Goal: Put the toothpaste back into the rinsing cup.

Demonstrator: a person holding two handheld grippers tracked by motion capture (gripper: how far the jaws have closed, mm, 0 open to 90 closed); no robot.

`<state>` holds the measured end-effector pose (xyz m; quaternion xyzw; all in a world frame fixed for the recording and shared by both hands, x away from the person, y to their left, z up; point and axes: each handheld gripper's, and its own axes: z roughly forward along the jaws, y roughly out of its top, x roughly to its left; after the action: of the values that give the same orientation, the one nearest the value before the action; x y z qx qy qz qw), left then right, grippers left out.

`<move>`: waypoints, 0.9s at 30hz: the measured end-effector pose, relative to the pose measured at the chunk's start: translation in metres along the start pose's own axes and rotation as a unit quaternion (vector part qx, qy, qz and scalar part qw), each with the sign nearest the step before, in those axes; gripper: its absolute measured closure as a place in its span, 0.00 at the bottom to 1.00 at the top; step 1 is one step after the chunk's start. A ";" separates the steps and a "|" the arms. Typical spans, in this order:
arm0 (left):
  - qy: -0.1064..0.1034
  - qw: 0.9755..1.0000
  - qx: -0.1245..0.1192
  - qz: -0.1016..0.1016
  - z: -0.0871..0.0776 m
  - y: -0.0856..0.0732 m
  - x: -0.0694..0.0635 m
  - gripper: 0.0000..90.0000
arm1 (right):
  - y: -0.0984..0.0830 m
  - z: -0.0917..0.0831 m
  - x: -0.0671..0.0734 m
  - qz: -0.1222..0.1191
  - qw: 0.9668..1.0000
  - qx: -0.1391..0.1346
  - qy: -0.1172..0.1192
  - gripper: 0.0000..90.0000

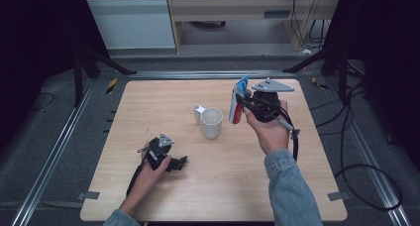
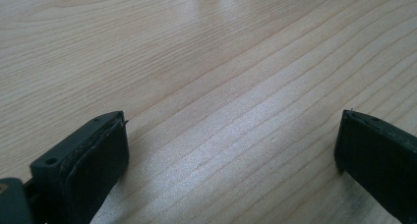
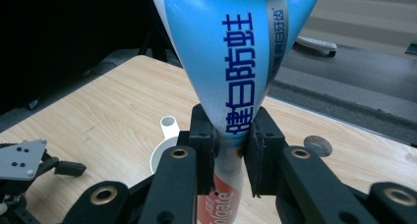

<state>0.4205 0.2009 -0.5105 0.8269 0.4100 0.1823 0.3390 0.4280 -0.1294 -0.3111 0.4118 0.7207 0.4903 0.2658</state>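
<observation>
Toothpaste tube [image 3: 231,86], blue upper body with a red band lower down, is pinched at its narrow middle by our right tool [image 3: 231,160]; the two black jaws press flat on either side of it. In the high view the tube [image 1: 238,101] stands roughly upright in that tool [image 1: 243,107], held above the right half of the bench [image 1: 148,102], its flat blue end uppermost and the red end pointing down. Our right hand [image 1: 270,129] carries the tool from below, with the grey three-cornered plate on top and the cable trailing off towards the wrist. Just left of the tube stands a white cup [image 1: 211,122], open mouth up, and a smaller white piece [image 1: 198,112] stands at the cup's far-left side; we cannot tell whether the two touch. The right gripper view shows part of the cup [image 3: 160,157] below and behind the jaws. Well apart, at the near-left part of the bench, our left tool [image 1: 176,162] rests low on the wood in our left hand [image 1: 151,169]. In its own view the left tool [image 2: 231,145] has its jaws standing wide apart, with bare wood grain between them.
</observation>
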 end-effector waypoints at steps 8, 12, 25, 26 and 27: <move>0.000 1.000 0.000 0.000 0.000 0.000 0.000 0.00 | 0.006 0.001 0.002 -0.002 1.000 -0.010 0.004 0.84; 0.000 1.000 0.000 0.000 0.000 0.000 0.000 0.00 | 0.008 0.002 0.004 -0.003 1.000 -0.015 0.007 0.84; 0.000 1.000 0.000 0.000 0.000 0.000 0.000 0.00 | 0.014 0.009 0.012 -0.005 1.000 -0.026 0.014 0.84; 0.000 1.000 0.000 0.000 0.000 0.000 0.000 0.00 | 0.014 0.010 0.013 -0.007 1.000 -0.027 0.014 0.84; 0.000 1.000 0.000 0.000 0.000 0.000 0.000 0.00 | 0.014 0.011 0.014 -0.008 0.999 -0.028 0.014 0.84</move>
<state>0.4205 0.2009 -0.5105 0.8269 0.4099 0.1821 0.3391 0.4345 -0.1098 -0.3018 0.3918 0.7137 0.5137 0.2706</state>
